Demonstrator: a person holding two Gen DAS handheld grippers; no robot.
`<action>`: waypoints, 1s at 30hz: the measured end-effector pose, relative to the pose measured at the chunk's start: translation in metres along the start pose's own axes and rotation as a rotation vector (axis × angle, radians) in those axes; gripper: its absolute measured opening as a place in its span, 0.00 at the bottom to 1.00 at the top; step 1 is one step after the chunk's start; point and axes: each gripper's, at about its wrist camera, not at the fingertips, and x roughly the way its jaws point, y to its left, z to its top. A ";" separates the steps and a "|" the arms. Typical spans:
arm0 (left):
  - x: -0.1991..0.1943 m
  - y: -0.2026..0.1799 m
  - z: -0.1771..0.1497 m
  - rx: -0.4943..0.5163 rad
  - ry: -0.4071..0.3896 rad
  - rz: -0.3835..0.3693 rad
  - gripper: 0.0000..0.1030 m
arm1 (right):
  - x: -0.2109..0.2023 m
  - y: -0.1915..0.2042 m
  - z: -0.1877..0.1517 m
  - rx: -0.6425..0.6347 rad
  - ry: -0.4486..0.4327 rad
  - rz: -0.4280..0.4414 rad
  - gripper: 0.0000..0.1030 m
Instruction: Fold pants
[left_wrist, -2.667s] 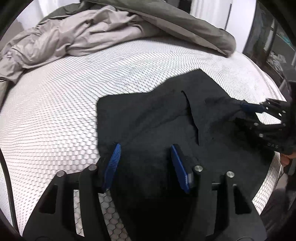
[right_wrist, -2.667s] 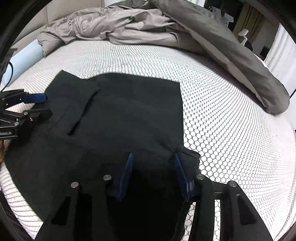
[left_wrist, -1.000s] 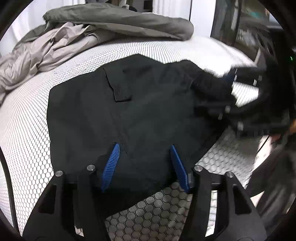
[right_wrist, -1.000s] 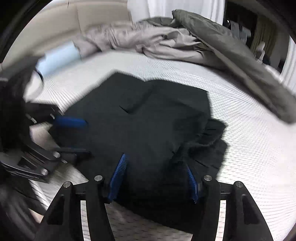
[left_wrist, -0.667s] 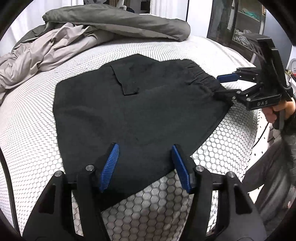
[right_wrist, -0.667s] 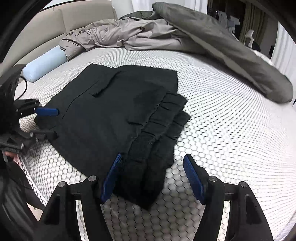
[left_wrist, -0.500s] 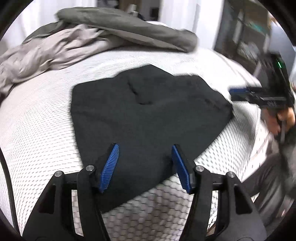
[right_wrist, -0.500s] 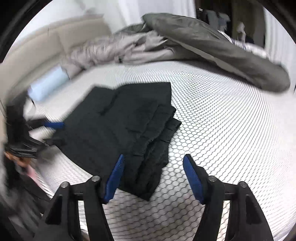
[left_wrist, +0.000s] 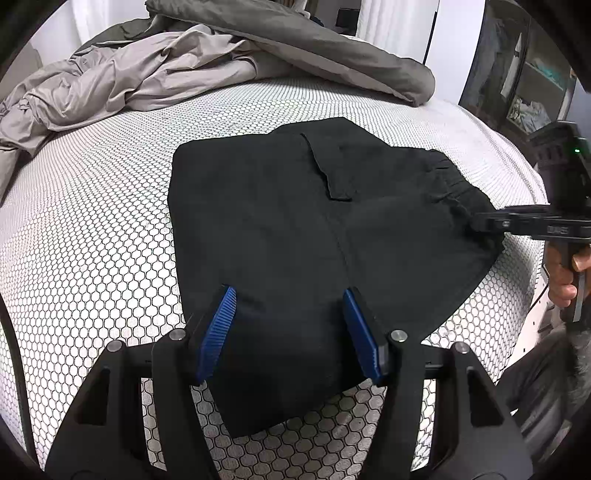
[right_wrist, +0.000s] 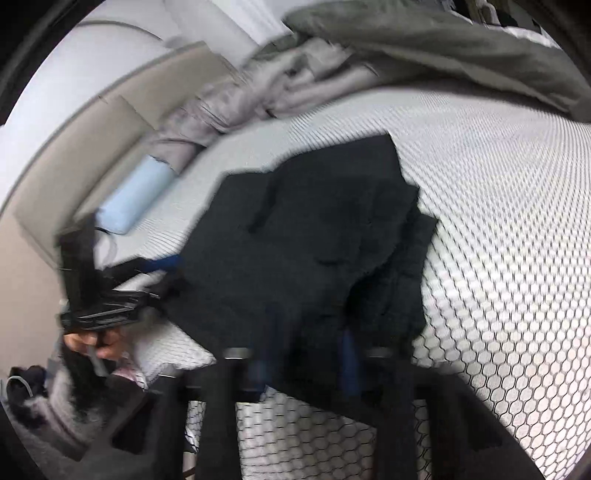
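The black pants (left_wrist: 332, 236) lie folded on the bed (left_wrist: 92, 229), near its front edge, pocket flap up, elastic waistband bunched on the right side in the left wrist view; the hexagon-mesh cover shows all round them.

Left gripper (left_wrist: 291, 328) hangs low over the near hem, its blue pads (left_wrist: 218, 328) spread about half wide; cloth lies between and under them, but the pads press on nothing.

Right gripper (left_wrist: 476, 221) comes in from the right, jaws together into one thin dark bar, its tip at the waistband edge; whether cloth is pinched in it I cannot tell; a hand (left_wrist: 565, 277) grips its handle below.

The right wrist view is smeared with blur; the right gripper's own fingers show only as dark streaks over the pants (right_wrist: 325, 258), the left gripper (right_wrist: 162, 273) sits at their far left edge.

At the back, a grey duvet (left_wrist: 280, 40) and a crumpled sheet (left_wrist: 122, 81) are piled well apart from the pants; a pale blue bolster (right_wrist: 136, 195) lies by the headboard.
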 end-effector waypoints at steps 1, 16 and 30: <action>-0.002 0.001 0.000 -0.005 -0.004 -0.006 0.55 | 0.001 -0.001 0.000 0.015 0.005 -0.004 0.07; -0.007 0.030 -0.004 -0.151 0.008 -0.044 0.56 | -0.043 -0.028 -0.005 0.086 -0.124 -0.083 0.51; -0.001 0.049 -0.005 -0.229 0.058 -0.041 0.56 | -0.007 -0.042 0.019 0.149 -0.050 -0.149 0.49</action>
